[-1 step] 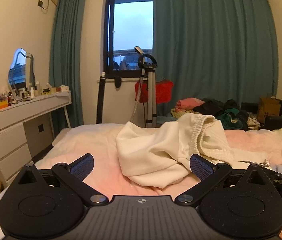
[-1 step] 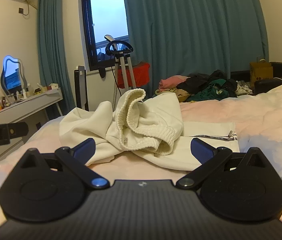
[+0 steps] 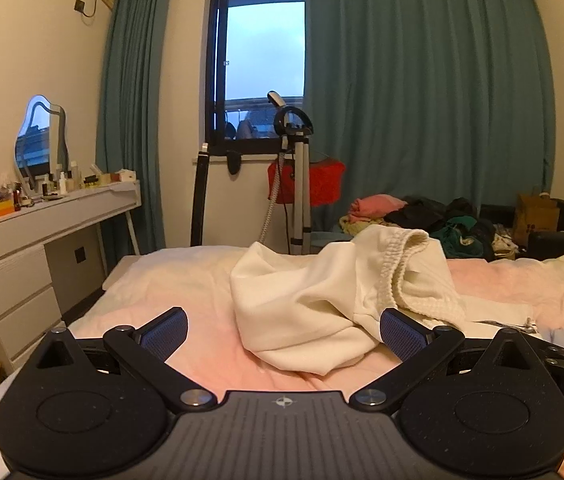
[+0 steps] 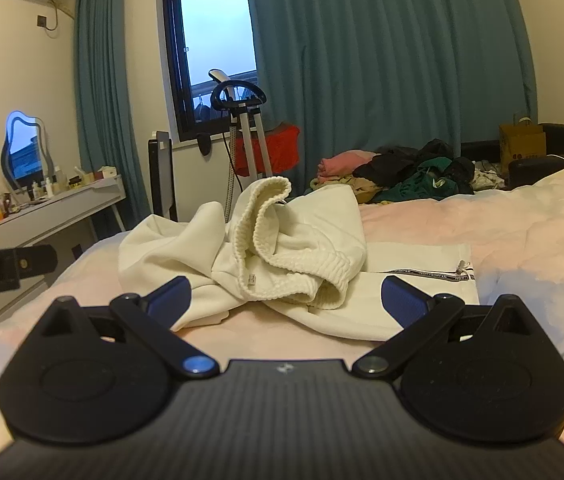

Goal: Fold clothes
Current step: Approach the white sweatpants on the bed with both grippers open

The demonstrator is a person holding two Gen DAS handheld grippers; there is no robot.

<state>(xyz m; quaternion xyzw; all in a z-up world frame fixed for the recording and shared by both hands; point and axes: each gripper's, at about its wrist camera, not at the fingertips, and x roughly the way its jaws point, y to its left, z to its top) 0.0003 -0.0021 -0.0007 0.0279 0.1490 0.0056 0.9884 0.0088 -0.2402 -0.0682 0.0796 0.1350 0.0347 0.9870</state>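
Observation:
A crumpled cream sweatshirt (image 3: 314,304) with a ribbed knit hem lies heaped on the pink bed (image 3: 201,344). It also shows in the right wrist view (image 4: 282,256), lying partly over a flat white folded garment (image 4: 422,264) with a printed strip. My left gripper (image 3: 282,330) is open and empty, low over the bed just in front of the sweatshirt. My right gripper (image 4: 286,300) is open and empty, close in front of the heap. Each gripper's body shows at the edge of the other's view.
A white dressing table (image 3: 41,224) with a mirror and bottles stands at the left. A garment steamer stand (image 3: 298,184) and a red cloth are by the window. A pile of mixed clothes (image 4: 402,172) and a black sofa (image 4: 554,152) lie beyond the bed.

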